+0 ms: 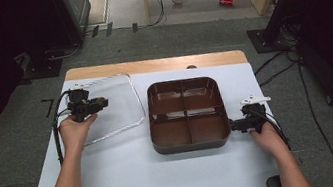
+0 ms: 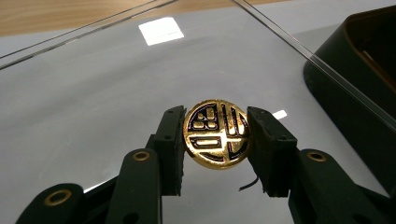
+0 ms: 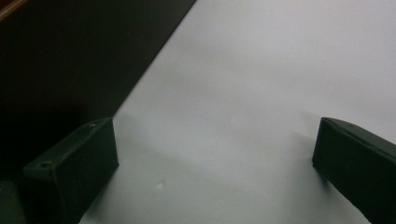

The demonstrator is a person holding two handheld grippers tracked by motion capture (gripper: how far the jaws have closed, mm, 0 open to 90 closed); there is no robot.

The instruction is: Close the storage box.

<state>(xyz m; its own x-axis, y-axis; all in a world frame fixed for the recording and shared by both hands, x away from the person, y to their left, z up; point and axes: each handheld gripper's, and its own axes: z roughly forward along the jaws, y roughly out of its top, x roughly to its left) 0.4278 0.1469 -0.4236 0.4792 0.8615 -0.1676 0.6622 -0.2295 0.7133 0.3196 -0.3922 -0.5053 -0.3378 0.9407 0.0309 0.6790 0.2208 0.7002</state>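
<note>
A clear flat lid [image 1: 111, 107] lies on the left of the white sheet, and a round gold knob [image 2: 217, 135] with a black pattern sits on it. My left gripper [image 1: 102, 102] reaches over the lid from its left edge. In the left gripper view, my left gripper [image 2: 215, 114] has both jaws pressed against the knob's sides. A brown tray [image 1: 190, 145] with several compartments stands in the middle, and nothing lies in it. My right gripper [image 1: 233, 125] rests just off the tray's right wall. In the right gripper view, my right gripper [image 3: 215, 135] is wide open over bare sheet, the dark tray wall [image 3: 70, 56] on its left.
The white sheet [image 1: 142, 178] covers most of the wooden table [image 1: 150, 65]. The tray's dark corner [image 2: 355, 93] stands just right of the lid's raised edge. Cables [image 1: 282, 72] and black stands [image 1: 267, 37] lie on the floor beyond the table's right side.
</note>
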